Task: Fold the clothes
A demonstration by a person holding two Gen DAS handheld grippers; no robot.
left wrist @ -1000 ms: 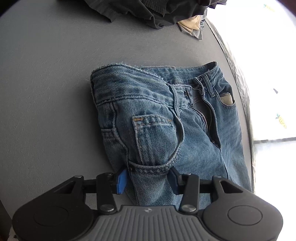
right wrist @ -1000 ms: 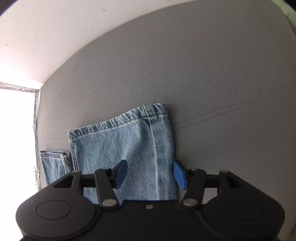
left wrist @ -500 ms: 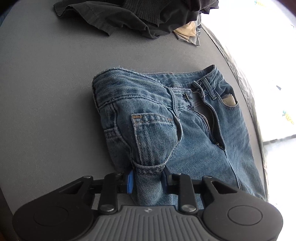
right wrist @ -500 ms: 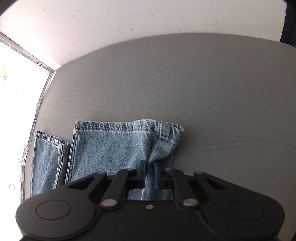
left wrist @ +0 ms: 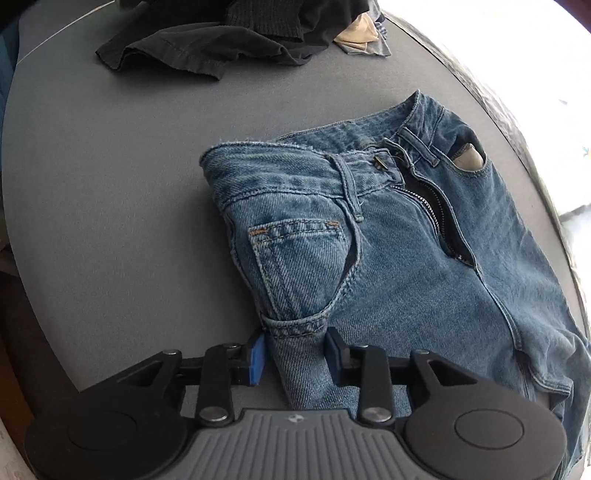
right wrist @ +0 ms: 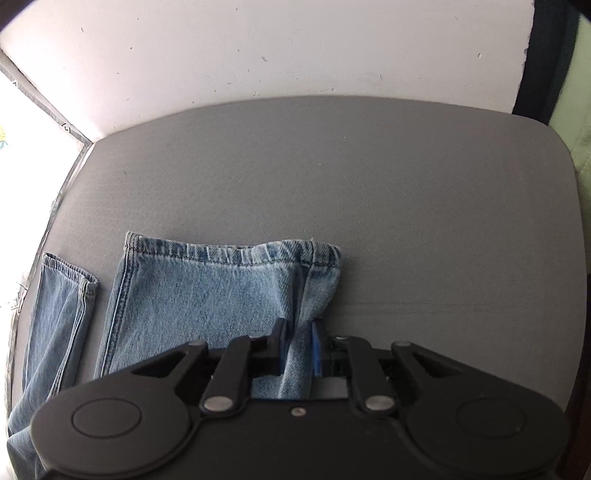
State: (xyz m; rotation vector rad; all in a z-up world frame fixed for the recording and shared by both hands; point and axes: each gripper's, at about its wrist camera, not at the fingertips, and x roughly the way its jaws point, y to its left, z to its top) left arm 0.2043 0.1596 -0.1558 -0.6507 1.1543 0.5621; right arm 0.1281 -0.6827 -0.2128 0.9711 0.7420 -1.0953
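A pair of blue jeans (left wrist: pixel 399 258) lies on the grey table (left wrist: pixel 110 206), waist end in the left wrist view with the fly open. My left gripper (left wrist: pixel 293 354) is shut on a bunched fold of denim just below the back pocket. In the right wrist view the lighter leg end of the jeans (right wrist: pixel 207 288) lies flat with its hem away from me, and the second leg (right wrist: pixel 62 306) lies at the left. My right gripper (right wrist: pixel 299 347) is shut on the right edge of the wide leg, lifting a ridge of cloth.
A heap of dark clothes (left wrist: pixel 229 37) with a beige item (left wrist: pixel 360 35) lies at the table's far edge in the left wrist view. A white wall (right wrist: pixel 258 55) stands behind the table (right wrist: pixel 369 177) in the right wrist view. Bright window light lies along one side.
Both grippers went from open around the denim to shut on it. Both have since lifted and tilted, pulling the pinched cloth up a little.
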